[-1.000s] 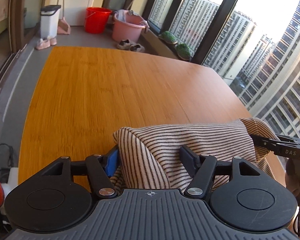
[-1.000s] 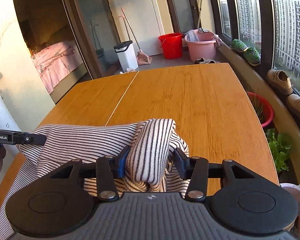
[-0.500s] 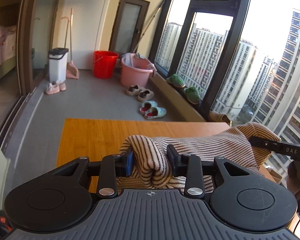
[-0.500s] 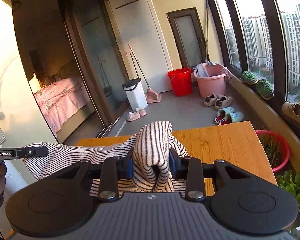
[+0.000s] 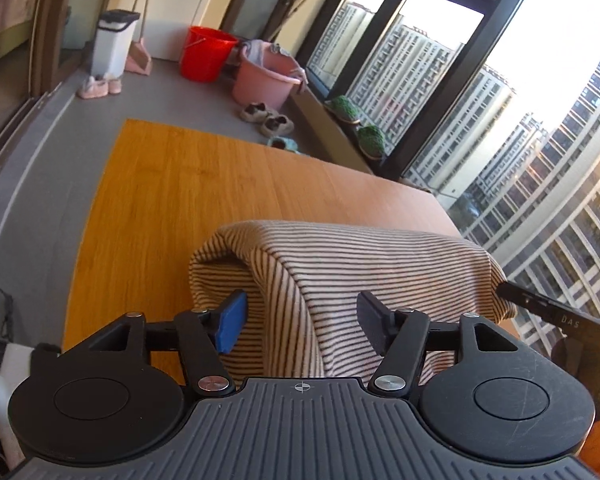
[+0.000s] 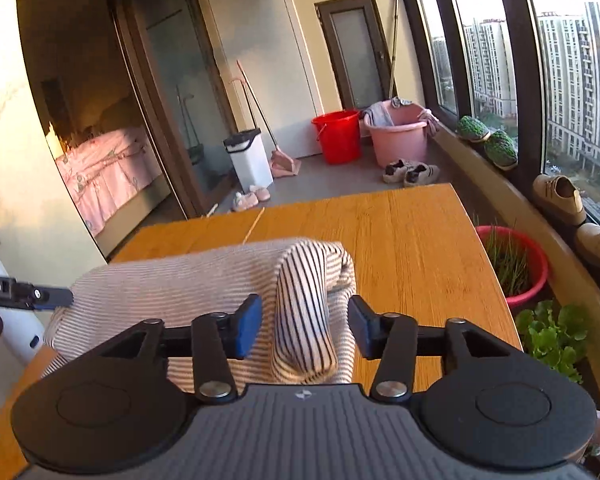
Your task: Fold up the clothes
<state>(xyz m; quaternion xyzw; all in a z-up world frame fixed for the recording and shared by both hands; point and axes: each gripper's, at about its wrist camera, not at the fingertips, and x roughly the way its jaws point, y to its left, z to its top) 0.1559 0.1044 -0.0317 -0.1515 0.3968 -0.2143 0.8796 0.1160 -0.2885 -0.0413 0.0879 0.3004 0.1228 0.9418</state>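
Striped cloth [image 5: 364,280] lies bunched at the near edge of the table [image 5: 204,184], a doubled ridge of fabric running between the two tools. Nearest the left camera, the left gripper [image 5: 300,316] stands with its jaws apart, a fold of the cloth rising between them without either pad pressing it. The right gripper [image 6: 304,320] is likewise spread, a rolled hump of stripes standing in the gap, clear of both pads. In the left view the other tool's tip shows at 3 o'clock, at the cloth's end; in the right view its partner shows at 9 o'clock, at the opposite end.

The cloth's long axis runs from 9 to 3 o'clock across both views, parallel to the near edge, and the stripes run along it on the flat top.

Judging by the open jaws on a doubled cloth, the step looks like a fold being laid and let go, or a grip about to be taken for another fold; these views fit both. Either way, the ridge needs flattening and the ends kept square.

Beyond lie bare table at 12 o'clock, then buckets [image 6: 338,136] on the floor.
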